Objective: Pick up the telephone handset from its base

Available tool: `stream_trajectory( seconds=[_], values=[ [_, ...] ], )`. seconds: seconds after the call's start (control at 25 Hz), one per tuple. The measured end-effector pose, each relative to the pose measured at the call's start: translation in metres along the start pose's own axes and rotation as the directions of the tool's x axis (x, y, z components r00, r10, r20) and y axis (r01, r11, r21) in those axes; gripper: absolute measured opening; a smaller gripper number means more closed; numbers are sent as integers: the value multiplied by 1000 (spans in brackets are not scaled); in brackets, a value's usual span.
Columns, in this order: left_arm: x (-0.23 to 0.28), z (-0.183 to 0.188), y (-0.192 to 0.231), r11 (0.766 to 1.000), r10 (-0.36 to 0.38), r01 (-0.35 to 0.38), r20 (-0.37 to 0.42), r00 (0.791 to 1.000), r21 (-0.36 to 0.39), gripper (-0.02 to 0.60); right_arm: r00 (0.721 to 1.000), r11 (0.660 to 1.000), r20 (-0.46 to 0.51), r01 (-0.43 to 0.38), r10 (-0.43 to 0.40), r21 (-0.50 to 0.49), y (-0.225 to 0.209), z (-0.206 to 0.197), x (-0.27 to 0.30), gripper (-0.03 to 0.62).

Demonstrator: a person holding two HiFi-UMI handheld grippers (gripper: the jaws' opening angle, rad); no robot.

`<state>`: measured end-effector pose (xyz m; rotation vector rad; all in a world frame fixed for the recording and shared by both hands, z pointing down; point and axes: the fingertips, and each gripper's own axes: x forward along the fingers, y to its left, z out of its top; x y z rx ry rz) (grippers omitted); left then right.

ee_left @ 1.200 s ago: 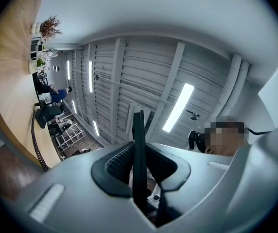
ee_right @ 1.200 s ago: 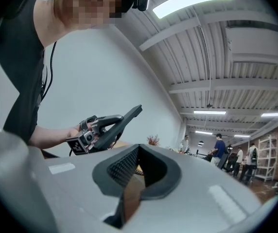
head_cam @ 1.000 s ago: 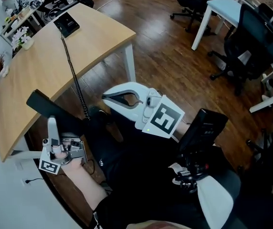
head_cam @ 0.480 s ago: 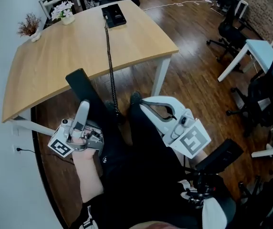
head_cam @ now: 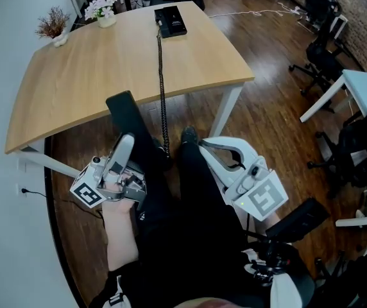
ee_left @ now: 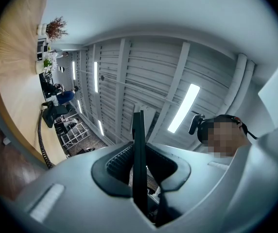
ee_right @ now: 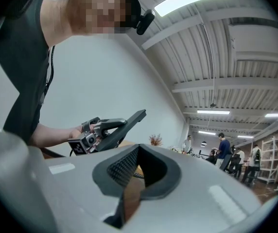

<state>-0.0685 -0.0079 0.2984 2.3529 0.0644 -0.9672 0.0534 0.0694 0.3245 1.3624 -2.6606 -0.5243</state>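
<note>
Between the left gripper's (ee_left: 139, 152) clamping jaws, its own view shows the handset (ee_left: 138, 130) edge-on. Head view adds cord (head_cam: 162, 76), base (head_cam: 170, 20), and right gripper (head_cam: 204, 145) closed, empty. Base now appears centred, earlier far left.

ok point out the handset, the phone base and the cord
handset (head_cam: 130, 119), head view, middle of its black body
phone base (head_cam: 170, 20), head view, centre of its top
cord (head_cam: 161, 69), head view, coils partway along its length
</note>
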Motion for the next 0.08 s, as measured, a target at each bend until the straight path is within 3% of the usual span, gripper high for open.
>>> stream_trajectory(
  seconds=[0.08],
  values=[
    [-1, 0, 5, 1000, 8, -8, -3, 1000, 7, 77, 1000, 1000, -3, 2, -2, 5, -2, -4, 1, 3]
  ],
)
